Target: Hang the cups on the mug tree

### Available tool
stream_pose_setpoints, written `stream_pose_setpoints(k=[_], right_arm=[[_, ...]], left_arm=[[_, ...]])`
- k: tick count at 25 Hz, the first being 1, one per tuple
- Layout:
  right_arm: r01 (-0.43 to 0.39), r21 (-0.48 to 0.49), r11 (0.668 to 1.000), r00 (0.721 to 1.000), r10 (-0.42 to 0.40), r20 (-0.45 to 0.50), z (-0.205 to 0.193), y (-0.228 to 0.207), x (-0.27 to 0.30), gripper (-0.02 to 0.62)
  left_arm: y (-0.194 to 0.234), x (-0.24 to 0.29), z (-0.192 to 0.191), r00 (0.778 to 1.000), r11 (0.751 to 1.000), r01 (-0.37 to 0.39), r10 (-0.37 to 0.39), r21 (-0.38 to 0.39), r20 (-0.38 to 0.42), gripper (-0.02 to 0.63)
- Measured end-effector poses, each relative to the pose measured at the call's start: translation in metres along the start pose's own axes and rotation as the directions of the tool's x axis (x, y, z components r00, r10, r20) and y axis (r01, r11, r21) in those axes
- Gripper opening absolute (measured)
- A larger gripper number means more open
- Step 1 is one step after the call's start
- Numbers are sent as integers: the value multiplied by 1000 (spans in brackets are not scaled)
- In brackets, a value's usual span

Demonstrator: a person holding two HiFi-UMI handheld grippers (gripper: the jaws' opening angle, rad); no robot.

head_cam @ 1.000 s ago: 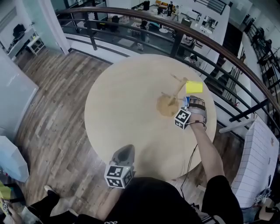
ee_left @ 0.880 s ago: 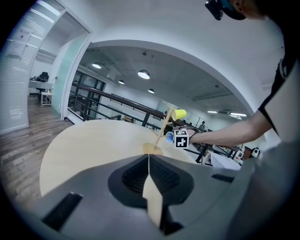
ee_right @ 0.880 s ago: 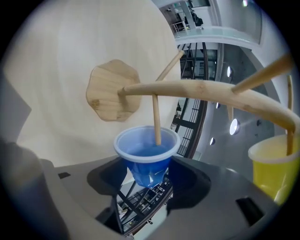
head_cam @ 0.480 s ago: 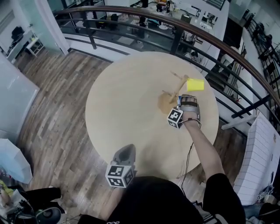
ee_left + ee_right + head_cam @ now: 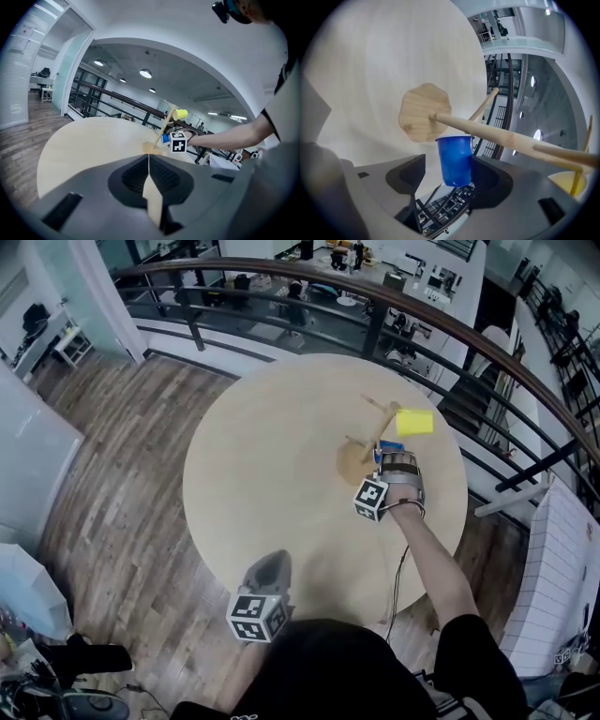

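Note:
A wooden mug tree (image 5: 361, 457) stands right of the middle of the round table (image 5: 262, 456), with a yellow cup (image 5: 414, 422) hanging on an upper peg. A blue cup (image 5: 454, 159) lies with its rim against the tree's stem (image 5: 501, 136), between the jaws of my right gripper (image 5: 450, 171). Those jaws are opening: the left pad stands clear of the cup and the right pad is right beside it. In the head view the blue cup (image 5: 388, 447) shows just past the right gripper (image 5: 396, 463). My left gripper (image 5: 266, 570) hovers at the table's near edge, shut and empty.
A dark railing (image 5: 441, 329) curves round the table's far side, with a lower floor beyond it. Wooden flooring (image 5: 112, 474) lies to the left. The tree's base (image 5: 424, 112) is a flat wooden disc on the tabletop. A white panel (image 5: 553, 587) stands at the right.
My right gripper has shifted a little left, closer to the tree's stem, with the blue cup. The left gripper has stayed in place.

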State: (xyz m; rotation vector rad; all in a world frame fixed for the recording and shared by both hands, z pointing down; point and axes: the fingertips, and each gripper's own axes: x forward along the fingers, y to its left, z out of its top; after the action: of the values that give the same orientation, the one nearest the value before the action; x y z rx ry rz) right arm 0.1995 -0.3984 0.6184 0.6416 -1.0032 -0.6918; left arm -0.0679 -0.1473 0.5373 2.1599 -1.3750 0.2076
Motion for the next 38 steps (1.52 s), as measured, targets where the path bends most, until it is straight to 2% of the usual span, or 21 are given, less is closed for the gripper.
stream_pose_setpoints(k=[6, 8, 10, 11, 13, 15, 16, 19, 21, 23, 27, 30, 38], right_arm=[[-25, 172, 985, 995, 7, 102, -3, 0, -31, 305], [-52, 269, 962, 987, 9, 160, -3, -3, -47, 304], [-82, 394, 915, 976, -6, 216, -5, -9, -67, 290], [-99, 463, 881, 970, -17, 241, -8, -13, -77, 260], [-144, 593, 792, 957, -40, 286, -16, -16, -99, 210], [-221, 699, 680, 939, -47, 342, -20, -14, -120, 174], [-273, 742, 613, 924, -46, 379, -20, -12, -130, 163], [-394, 827, 400, 884, -82, 461, -22, -7, -163, 137], [-424, 857, 293, 872, -122, 474, -27, -3, -183, 114], [-454, 866, 209, 857, -165, 489, -30, 2, -201, 100], [-519, 852, 74, 813, -266, 518, -31, 14, -237, 68], [-538, 842, -23, 806, -305, 507, -38, 27, -258, 49], [-536, 823, -188, 812, -381, 442, -66, 65, -293, 11]], left_arm=[[-5, -3, 2, 1000, 1000, 16, -16, -2, -1, 14], [-7, -3, 0, 1000, 1000, 31, -31, 0, -3, 14], [-9, -4, -2, 999, 999, 44, -44, 10, -7, 14], [-10, -4, -3, 999, 999, 49, -49, 14, -8, 14], [-12, -4, -4, 998, 998, 57, -57, 19, -7, 14], [-15, -5, -4, 998, 997, 65, -64, 30, -10, 14], [-17, -6, -4, 997, 997, 70, -69, 37, -15, 14], [-24, -7, -6, 995, 994, 96, -94, 51, -33, 14], [-31, -7, -7, 992, 992, 120, -119, 41, -32, 14], [-34, -5, -10, 990, 990, 138, -137, 40, -39, 14], [-44, 1, -17, 983, 983, 167, -161, 73, -88, 14], [-61, 5, -18, 973, 973, 214, -204, 90, -105, 12], [-94, 16, -26, 956, 953, 280, -266, 111, -126, 14]])
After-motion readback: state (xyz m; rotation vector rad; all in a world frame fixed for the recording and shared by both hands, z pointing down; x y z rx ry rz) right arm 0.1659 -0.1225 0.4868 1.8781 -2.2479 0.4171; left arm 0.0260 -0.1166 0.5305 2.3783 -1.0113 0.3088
